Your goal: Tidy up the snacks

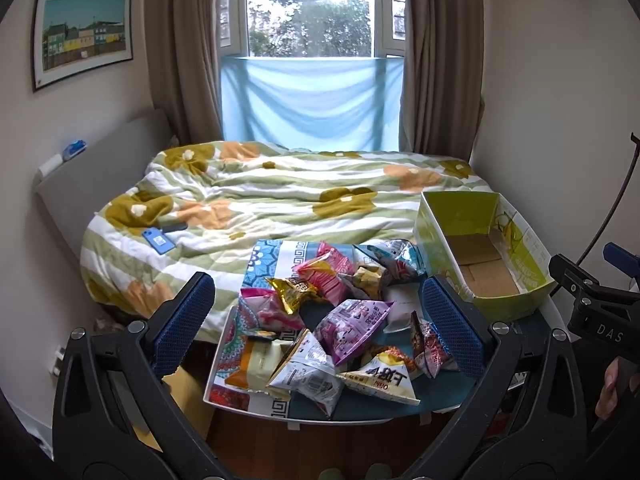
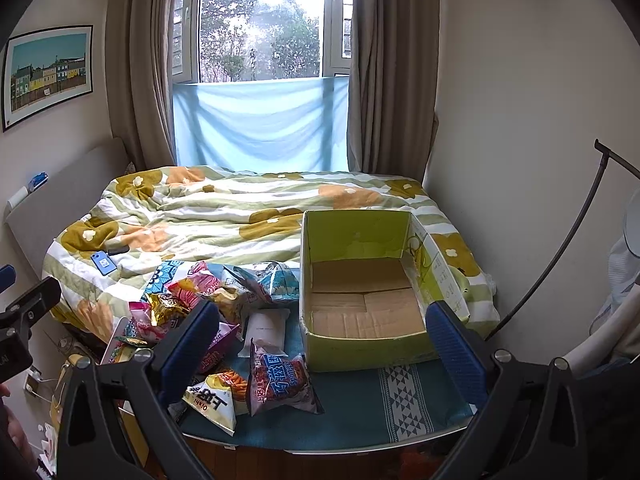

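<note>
Two hand-held grippers, left and right, both spread wide, snack packets heaped on cloth-covered table, green box, bed, window

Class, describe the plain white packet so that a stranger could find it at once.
Find the green box on the table. The white packet lies flat just to its left, at the edge of the snack pile. It alone is plain; its neighbours are brightly printed.

Left claw: black frame, silver screws; blue ribbed pads; right claw identical
</note>
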Tool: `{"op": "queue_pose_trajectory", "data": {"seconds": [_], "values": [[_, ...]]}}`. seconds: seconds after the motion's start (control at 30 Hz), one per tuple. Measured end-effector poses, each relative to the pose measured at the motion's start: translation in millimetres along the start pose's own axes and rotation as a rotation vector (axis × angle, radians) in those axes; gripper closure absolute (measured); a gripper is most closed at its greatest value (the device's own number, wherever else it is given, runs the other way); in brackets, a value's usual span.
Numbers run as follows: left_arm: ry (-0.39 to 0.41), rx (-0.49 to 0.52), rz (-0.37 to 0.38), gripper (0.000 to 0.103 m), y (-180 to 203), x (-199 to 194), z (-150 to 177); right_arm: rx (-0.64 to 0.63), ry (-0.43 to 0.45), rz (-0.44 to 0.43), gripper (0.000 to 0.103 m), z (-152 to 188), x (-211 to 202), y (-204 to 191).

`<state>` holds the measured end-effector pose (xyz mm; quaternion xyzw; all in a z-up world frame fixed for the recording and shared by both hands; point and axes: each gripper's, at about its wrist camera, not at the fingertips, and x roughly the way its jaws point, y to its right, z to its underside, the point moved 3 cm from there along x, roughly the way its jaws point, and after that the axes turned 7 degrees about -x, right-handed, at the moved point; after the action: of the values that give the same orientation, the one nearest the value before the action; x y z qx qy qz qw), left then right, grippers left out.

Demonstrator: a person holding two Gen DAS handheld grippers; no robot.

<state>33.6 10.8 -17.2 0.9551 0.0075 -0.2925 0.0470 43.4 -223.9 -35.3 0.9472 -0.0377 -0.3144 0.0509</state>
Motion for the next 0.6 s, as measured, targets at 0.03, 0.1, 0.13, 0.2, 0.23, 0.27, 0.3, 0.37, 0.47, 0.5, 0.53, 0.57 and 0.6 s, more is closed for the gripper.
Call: {"op": "queue_pose_trajectory", "data": {"seconds": [0.03,0.1,0.13,0.2,0.23,0.27,0.3,0.37,0.47,0.5,0.53,0.57,0.6], "values": [[-0.001,0.001,-0.001,0.0,-0.3,0.8,-0.7,0.0,-0.001,0.0,0.0,-0.5,0.0,-0.6],[0.0,0.002,-0.001,0.0,-0.8,0.7,-0.8,0.001,-0.002,-0.001,0.0,-0.2,0.7,-0.2],[0.0,0.003,-0.002,0.0,-1.4,0.8,-1.0,0.001,-0.002,0.0,0.0,-0.5,0.1,-0.9],[0.0,0.002,-0.002,0.0,-1.8,1.6,-1.2,0.001,-0.002,-0.001,0.0,-0.7,0.3,-1.2],[-0.001,0.002,-0.001,0.0,-1.4,1.5,-1.2,0.001,-0.002,-0.001,0.0,-0.5,0.7,-0.9],[-0.001,0.002,-0.001,0.0,-1.4,1.5,-1.3,0.001,-0.002,0.0,0.0,-0.7,0.5,-1.3],[-0.001,0.002,-0.001,0.0,-2.2,1.8,-1.6,0.001,-0.002,0.0,0.0,-0.7,0.7,-1.3],[-0.001,0.003,-0.002,0.0,-1.4,1.8,-1.4,0.002,-0.003,-0.001,0.0,-0.8,1.2,-1.3],[-0.001,0.003,-0.002,0.0,-0.9,1.6,-1.5,0.002,-0.003,-0.001,0.0,-1.0,1.6,-1.7],[-0.001,0.002,-0.002,0.0,-1.1,1.8,-1.6,0.001,-0.003,0.0,0.0,-1.1,1.4,-1.8],[-0.001,0.003,-0.002,0.0,-0.7,1.6,-1.5,0.001,-0.003,0.001,0.0,-1.1,1.5,-1.7],[-0.001,0.003,-0.002,0.0,-0.5,1.6,-1.4,0.001,-0.003,-0.001,0.0,-1.1,1.8,-1.5],[-0.001,0.003,-0.002,0.0,-0.7,1.8,-1.6,0.001,-0.003,-0.002,0.0,-1.0,2.3,-1.0]]}}
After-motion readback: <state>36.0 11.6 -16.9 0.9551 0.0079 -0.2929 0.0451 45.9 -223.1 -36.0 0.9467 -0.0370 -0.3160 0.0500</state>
